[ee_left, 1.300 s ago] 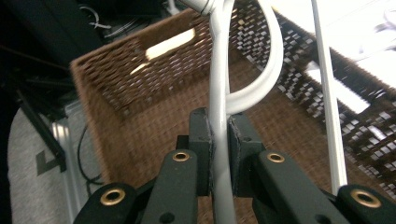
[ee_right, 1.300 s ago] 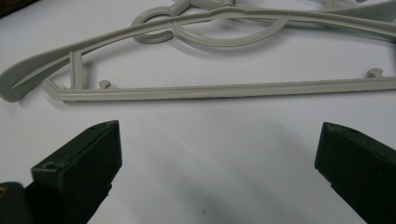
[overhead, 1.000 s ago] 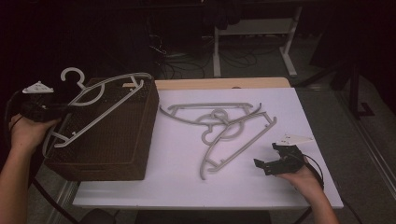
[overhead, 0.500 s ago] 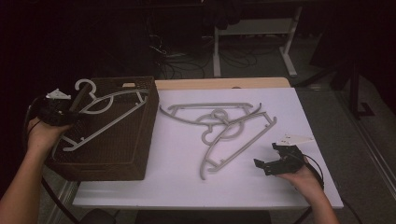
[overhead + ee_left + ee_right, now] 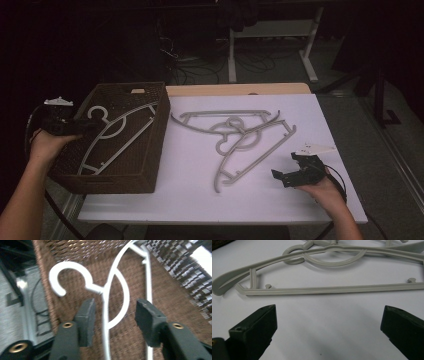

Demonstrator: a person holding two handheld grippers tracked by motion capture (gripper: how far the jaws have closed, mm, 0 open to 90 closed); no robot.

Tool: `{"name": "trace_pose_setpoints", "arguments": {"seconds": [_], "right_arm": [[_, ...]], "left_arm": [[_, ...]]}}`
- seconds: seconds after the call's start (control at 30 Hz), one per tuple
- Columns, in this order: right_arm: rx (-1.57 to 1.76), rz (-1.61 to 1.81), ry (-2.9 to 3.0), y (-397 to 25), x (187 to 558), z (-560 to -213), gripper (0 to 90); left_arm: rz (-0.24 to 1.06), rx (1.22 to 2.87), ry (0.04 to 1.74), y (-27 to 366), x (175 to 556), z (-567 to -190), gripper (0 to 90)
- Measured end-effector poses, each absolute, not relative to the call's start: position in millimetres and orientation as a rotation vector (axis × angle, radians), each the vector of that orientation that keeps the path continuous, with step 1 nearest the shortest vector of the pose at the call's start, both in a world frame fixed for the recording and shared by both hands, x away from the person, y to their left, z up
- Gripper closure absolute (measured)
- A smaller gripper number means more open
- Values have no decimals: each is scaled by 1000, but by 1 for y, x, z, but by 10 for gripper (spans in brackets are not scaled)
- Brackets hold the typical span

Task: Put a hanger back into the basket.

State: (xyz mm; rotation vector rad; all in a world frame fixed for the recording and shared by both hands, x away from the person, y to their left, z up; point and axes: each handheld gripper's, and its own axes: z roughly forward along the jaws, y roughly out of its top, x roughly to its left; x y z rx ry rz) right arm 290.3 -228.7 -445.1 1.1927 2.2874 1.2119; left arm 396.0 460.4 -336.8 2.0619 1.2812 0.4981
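A grey plastic hanger (image 5: 120, 132) lies flat inside the brown wicker basket (image 5: 161, 127) at the table's left. My left gripper (image 5: 92, 126) hovers over the basket's left side. In the left gripper view it is open (image 5: 116, 307), with the hanger's neck (image 5: 106, 292) below and between the jaws, untouched. Two more grey hangers (image 5: 225, 116) (image 5: 255, 145) lie crossed on the white table (image 5: 200, 195). My right gripper (image 5: 286, 166) rests low at the front right, open (image 5: 329, 311), nothing between its jaws. The nearer hanger's bar (image 5: 332, 290) lies just beyond its fingertips.
Beyond the table stand the white legs of a desk frame (image 5: 232, 55) and cables on a dark floor. A strip of bare wood (image 5: 240, 89) shows at the table's far edge. White tabletop lies open along the front.
The left gripper carried the hanger from above the basket down into it and let go; the hanger now lies on the basket's bottom. The right gripper has not moved.
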Motion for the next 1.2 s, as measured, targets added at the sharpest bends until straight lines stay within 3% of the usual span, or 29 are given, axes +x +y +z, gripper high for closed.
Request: {"name": "trace_pose_setpoints", "arguments": {"seconds": [0.17, 0.47, 0.93, 1.2], "right_arm": [[1189, 1210, 2287, -227, 291, -444, 7], [1183, 1214, 2292, -230, 290, -444, 7], [1158, 1232, 2299, -231, 292, -443, 7], [1154, 1227, 2309, -229, 294, -444, 7]], "left_arm": [[434, 2011, 1206, 450, 396, -330, 385], [383, 1974, 1119, 409, 393, -316, 314], [279, 1969, 919, 294, 384, -298, 204], [239, 1995, 834, 230, 379, -302, 195]]}}
